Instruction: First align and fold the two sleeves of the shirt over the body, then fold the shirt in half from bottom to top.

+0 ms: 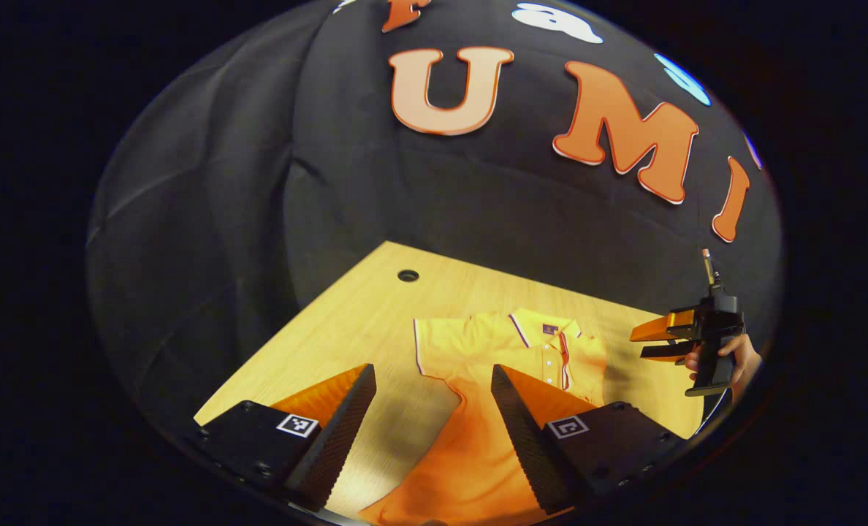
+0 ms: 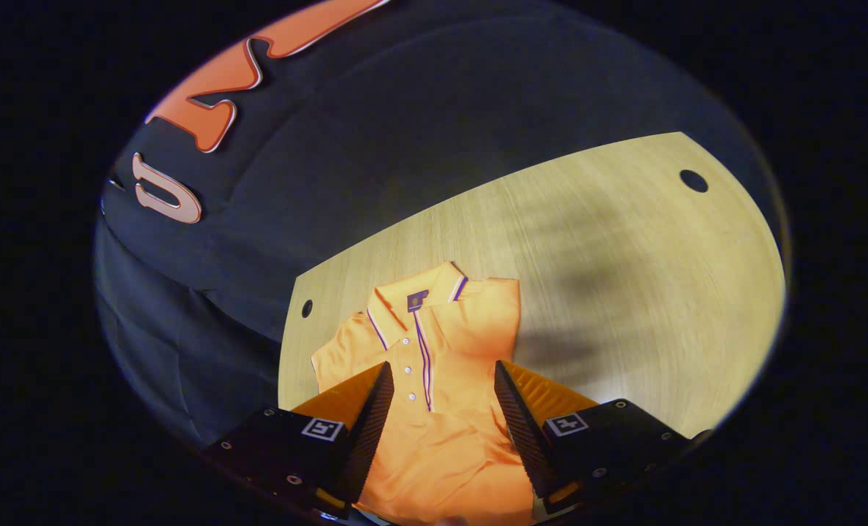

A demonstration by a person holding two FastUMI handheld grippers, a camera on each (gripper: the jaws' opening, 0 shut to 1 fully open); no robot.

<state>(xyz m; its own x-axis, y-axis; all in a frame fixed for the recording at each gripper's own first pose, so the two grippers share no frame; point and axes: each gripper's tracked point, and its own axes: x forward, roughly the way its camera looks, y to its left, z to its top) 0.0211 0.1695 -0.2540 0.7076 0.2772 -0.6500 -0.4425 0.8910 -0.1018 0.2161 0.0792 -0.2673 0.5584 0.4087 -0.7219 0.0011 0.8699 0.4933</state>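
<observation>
One worktop (image 1: pixel 375 307), pale wood grain, carries everything you are working on; in the right gripper view (image 2: pixel 624 256) it spreads wide under a soft shadow. Behind it hangs the booth's black cloth wall (image 1: pixel 259 183).

One shirt (image 1: pixel 478 438), orange polo with striped collar trim and a buttoned placket, lies flat on the worktop. In the right gripper view the shirt (image 2: pixel 441 409) shows collar at the far end, body running toward you, with both sleeves already lying folded in over the body so the outline is narrow. In the left gripper view its collar (image 1: pixel 543 325) points to the far side and the lower body reaches down between your fingers.

Your left gripper (image 1: pixel 434 424) hovers above the shirt's lower body with the jaws spread wide, nothing between them; whether the fingertips touch the cloth cannot be told.

Your right gripper (image 2: pixel 441 409) is likewise spread wide over the shirt's middle, holding nothing. You see the right gripper (image 1: pixel 642 343) again in the left gripper view, raised off the worktop just beside the shirt's collar end, held by your hand (image 1: pixel 726 358), fingers parted.

Two small round holes pierce the worktop: one hole (image 2: pixel 693 180) near the far corner, another hole (image 2: pixel 307 307) beside the shirt's shoulder.
</observation>
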